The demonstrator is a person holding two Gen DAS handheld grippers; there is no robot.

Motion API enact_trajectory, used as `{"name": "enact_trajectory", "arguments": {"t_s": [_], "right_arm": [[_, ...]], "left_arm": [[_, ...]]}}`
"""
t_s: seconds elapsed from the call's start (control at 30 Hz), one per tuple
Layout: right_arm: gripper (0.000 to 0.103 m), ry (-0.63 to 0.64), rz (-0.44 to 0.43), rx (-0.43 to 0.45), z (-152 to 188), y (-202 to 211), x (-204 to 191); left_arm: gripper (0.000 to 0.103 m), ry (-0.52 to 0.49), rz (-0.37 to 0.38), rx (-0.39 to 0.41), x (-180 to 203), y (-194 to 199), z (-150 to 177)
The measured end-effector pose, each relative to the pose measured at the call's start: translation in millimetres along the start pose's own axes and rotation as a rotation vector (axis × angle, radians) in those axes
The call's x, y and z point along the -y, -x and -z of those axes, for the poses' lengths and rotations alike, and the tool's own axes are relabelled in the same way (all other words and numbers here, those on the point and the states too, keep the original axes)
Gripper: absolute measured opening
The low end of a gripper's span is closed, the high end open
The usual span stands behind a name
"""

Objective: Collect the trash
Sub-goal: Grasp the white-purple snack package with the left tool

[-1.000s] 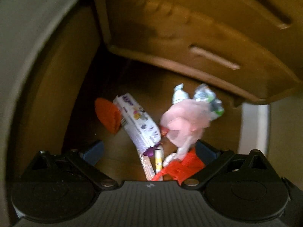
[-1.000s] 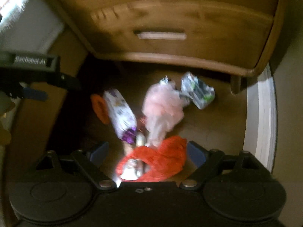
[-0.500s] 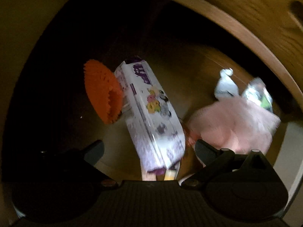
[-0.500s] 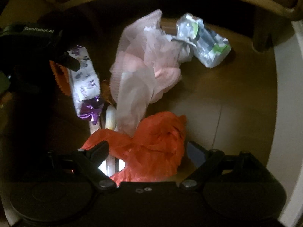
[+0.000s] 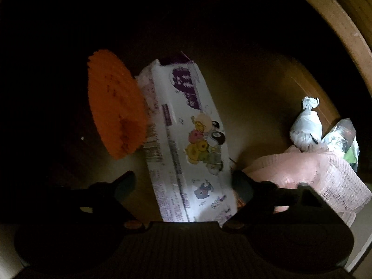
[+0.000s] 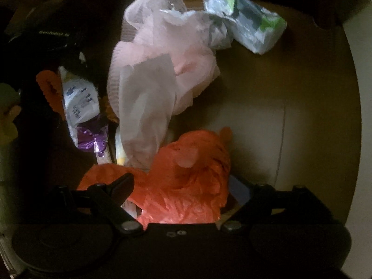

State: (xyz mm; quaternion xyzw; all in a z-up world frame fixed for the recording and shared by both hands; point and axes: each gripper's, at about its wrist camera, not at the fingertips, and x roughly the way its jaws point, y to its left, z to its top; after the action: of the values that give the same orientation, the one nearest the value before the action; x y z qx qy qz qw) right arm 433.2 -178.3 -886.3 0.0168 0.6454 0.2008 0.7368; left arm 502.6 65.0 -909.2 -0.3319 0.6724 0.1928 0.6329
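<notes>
A pile of trash lies on a brown floor in dim light. My left gripper (image 5: 183, 183) points down over a white wipes pack (image 5: 186, 139) with purple print and cartoon figures. Its jaws are closing with the pack between them; the right finger is at the pack's edge and a gap remains on the left. An orange pleated disc (image 5: 116, 107) leans against the pack's left side. My right gripper (image 6: 183, 186) stands open, straddling a crumpled red plastic bag (image 6: 186, 181). Above the bag lies a pink mesh cloth (image 6: 162, 69).
A silver-and-green wrapper (image 6: 246, 28) and a crumpled white wrapper (image 5: 305, 127) lie at the far side of the pile. A wooden furniture edge (image 5: 337, 34) curves overhead. A pale wall base (image 6: 358, 93) bounds the right. Bare floor (image 6: 267, 116) shows right of the pile.
Both grippers have come down close over the pile, so the trash looks much larger. The left jaws have narrowed around the wipes pack. The drawer front has left view.
</notes>
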Motion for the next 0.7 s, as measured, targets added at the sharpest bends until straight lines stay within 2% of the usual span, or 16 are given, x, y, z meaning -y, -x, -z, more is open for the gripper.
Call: {"name": "enact_trajectory", "arguments": {"t_s": [0.07, 0.1, 0.37, 0.4, 0.43, 0.47, 0.7], "right_arm": [[0.087, -0.011, 0.008, 0.002, 0, -2, 0], [0.086, -0.016, 0.009, 0.003, 1, -3, 0], [0.085, -0.048, 0.004, 0.011, 6, 1, 1], [0.082, -0.05, 0.005, 0.013, 7, 2, 1], [0.078, -0.051, 0.01, 0.02, 7, 4, 2], [0.056, -0.051, 0.019, 0.022, 9, 6, 3], [0.032, -0.029, 0.048, 0.027, 15, 22, 4]], "left_arm": [[0.066, -0.001, 0.008, -0.017, 3, -3, 0], [0.064, -0.002, 0.008, -0.02, 3, -3, 1], [0.057, -0.012, 0.012, -0.005, -7, 8, 9], [0.057, -0.016, 0.013, -0.002, -8, 10, 11], [0.057, -0.021, 0.014, 0.001, -11, 12, 13], [0.056, -0.025, 0.015, 0.001, -12, 15, 15], [0.052, -0.07, 0.033, 0.007, -14, 34, 31]]}}
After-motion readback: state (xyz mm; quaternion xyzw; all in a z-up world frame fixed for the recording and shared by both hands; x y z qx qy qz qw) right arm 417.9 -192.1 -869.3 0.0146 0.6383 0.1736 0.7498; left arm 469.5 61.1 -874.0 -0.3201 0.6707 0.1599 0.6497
